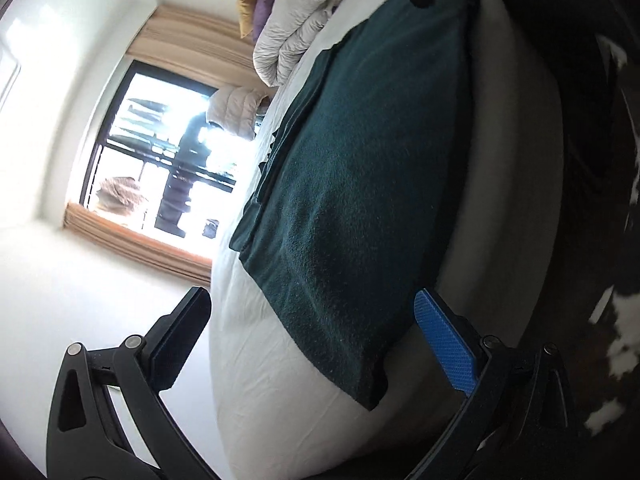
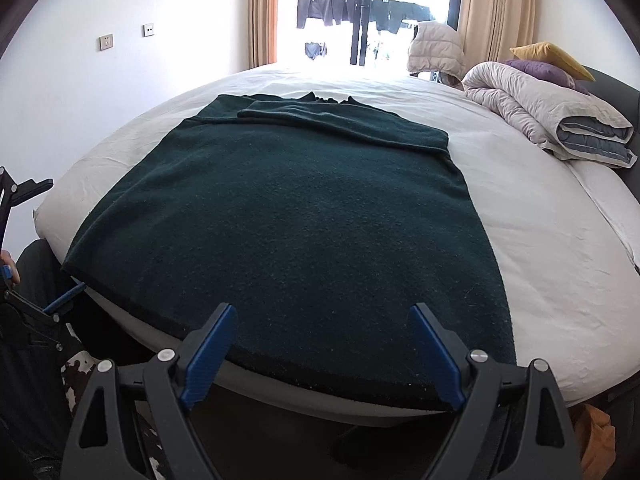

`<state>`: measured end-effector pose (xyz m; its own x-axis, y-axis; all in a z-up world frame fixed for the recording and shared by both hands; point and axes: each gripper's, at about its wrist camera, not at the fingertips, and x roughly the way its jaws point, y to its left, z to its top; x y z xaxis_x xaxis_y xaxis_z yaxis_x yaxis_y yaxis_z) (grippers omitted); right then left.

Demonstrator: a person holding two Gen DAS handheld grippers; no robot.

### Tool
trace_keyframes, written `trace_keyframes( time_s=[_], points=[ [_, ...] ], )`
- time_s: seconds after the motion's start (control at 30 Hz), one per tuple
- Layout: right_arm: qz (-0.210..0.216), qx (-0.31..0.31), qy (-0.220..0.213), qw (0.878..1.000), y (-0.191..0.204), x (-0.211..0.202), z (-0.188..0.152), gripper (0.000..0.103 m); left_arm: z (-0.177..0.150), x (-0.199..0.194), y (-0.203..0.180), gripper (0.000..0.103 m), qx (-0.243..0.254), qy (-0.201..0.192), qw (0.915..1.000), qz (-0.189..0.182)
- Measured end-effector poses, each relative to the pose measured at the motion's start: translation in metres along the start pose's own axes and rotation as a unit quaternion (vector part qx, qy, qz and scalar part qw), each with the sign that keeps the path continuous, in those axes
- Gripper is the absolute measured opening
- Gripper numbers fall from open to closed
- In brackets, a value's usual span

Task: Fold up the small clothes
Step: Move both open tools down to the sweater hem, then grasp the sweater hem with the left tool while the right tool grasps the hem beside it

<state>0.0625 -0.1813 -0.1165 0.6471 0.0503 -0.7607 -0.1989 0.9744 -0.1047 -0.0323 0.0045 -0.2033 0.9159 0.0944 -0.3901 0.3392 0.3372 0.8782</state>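
Observation:
A dark green knit garment (image 2: 296,216) lies flat on the white bed (image 2: 540,208), its sleeves folded across the top and its hem at the near bed edge. My right gripper (image 2: 322,312) is open, with its jaws spread over the hem at the near right part; nothing is between them. My left gripper (image 1: 312,300) is open and rolled sideways at the garment's near left corner (image 1: 372,384). The corner lies between its jaws, one above the bed and one below the edge. The left gripper also shows in the right wrist view (image 2: 60,300).
A rolled grey quilt (image 2: 552,116) with purple and yellow pillows (image 2: 548,62) lies at the bed's far right. A beige jacket (image 2: 436,50) sits by the window (image 2: 360,12). A cow-pattern rug (image 2: 80,368) covers the floor below the bed edge.

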Motion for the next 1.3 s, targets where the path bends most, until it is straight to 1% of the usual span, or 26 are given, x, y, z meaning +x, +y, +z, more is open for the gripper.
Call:
trace_keyframes(
  time_s=[0.13, 0.27, 0.37, 0.4, 0.53, 0.57, 0.6, 0.63, 0.67, 0.7, 0.73, 0.77, 0.83, 0.9, 0.97, 1.0, 1.07, 1.13, 1.17, 1.3],
  points=[
    [0.005, 0.002, 0.001, 1.0, 0.001, 0.002, 0.0, 0.09, -0.009, 0.005, -0.013, 0.103, 0.052, -0.017, 0.9985, 0.009],
    [0.009, 0.01, 0.004, 1.0, 0.0, 0.003, 0.002, 0.09, -0.02, 0.011, -0.027, 0.103, 0.103, -0.026, 0.9943, 0.013],
    [0.009, 0.009, 0.003, 1.0, -0.001, 0.004, 0.003, 0.09, -0.027, 0.019, -0.034, 0.103, 0.13, -0.025, 0.9906, 0.033],
    [0.009, 0.008, 0.003, 1.0, -0.001, 0.005, 0.003, 0.09, -0.029, 0.02, -0.034, 0.103, 0.133, -0.024, 0.99, 0.04],
    [0.01, 0.007, 0.002, 1.0, 0.0, 0.005, 0.004, 0.09, -0.028, 0.026, -0.023, 0.103, 0.111, -0.028, 0.9929, 0.029],
    [0.009, 0.007, 0.001, 1.0, 0.0, 0.005, 0.005, 0.09, -0.028, 0.025, -0.021, 0.099, 0.105, -0.03, 0.9938, 0.024],
    [0.01, 0.007, 0.001, 1.0, 0.0, 0.006, 0.005, 0.09, -0.027, 0.025, -0.017, 0.094, 0.094, -0.03, 0.995, 0.012],
    [0.01, 0.007, 0.001, 1.0, 0.0, 0.006, 0.006, 0.09, -0.027, 0.025, -0.012, 0.079, 0.082, -0.027, 0.9963, -0.003],
    [0.01, 0.007, 0.001, 1.0, 0.001, 0.006, 0.006, 0.09, -0.026, 0.023, -0.007, 0.067, 0.067, -0.023, 0.9974, -0.015],
    [0.011, 0.007, 0.0, 1.0, 0.001, 0.006, 0.007, 0.09, -0.025, 0.024, -0.001, 0.061, 0.054, -0.021, 0.9981, -0.018],
    [0.012, 0.006, -0.001, 1.0, 0.001, 0.006, 0.007, 0.09, -0.025, 0.026, 0.004, 0.049, 0.047, -0.017, 0.9986, -0.019],
    [0.012, 0.006, -0.002, 1.0, 0.002, 0.006, 0.007, 0.09, -0.025, 0.028, 0.007, 0.04, 0.041, -0.012, 0.9989, -0.02],
    [0.013, 0.004, -0.002, 1.0, 0.003, 0.006, 0.008, 0.09, -0.025, 0.033, 0.013, 0.033, 0.036, -0.006, 0.9992, -0.018],
    [0.012, -0.004, -0.005, 1.0, 0.005, 0.005, 0.009, 0.089, -0.024, 0.032, 0.02, 0.031, 0.026, -0.015, 0.9993, -0.021],
    [0.004, -0.02, -0.006, 1.0, 0.006, 0.003, 0.009, 0.088, -0.022, 0.026, 0.031, 0.02, 0.004, -0.027, 0.9992, -0.028],
    [-0.001, -0.029, -0.006, 1.0, 0.005, 0.002, 0.008, 0.088, -0.02, 0.023, 0.036, 0.019, -0.008, -0.031, 0.999, -0.03],
    [-0.006, -0.048, -0.004, 0.999, 0.003, -0.003, 0.006, 0.088, -0.017, 0.02, 0.044, 0.012, -0.022, -0.037, 0.9986, -0.03],
    [-0.011, -0.08, -0.002, 0.997, 0.004, -0.011, 0.0, 0.088, -0.015, 0.021, 0.047, 0.009, -0.027, -0.036, 0.9984, -0.034],
    [-0.018, -0.106, -0.001, 0.994, 0.006, -0.015, -0.004, 0.088, -0.016, 0.018, 0.043, 0.009, -0.024, -0.037, 0.9984, -0.035],
    [-0.043, -0.202, 0.01, 0.978, 0.015, -0.024, -0.025, 0.087, -0.02, 0.019, 0.037, 0.009, -0.011, -0.034, 0.9982, -0.048]
  ],
)
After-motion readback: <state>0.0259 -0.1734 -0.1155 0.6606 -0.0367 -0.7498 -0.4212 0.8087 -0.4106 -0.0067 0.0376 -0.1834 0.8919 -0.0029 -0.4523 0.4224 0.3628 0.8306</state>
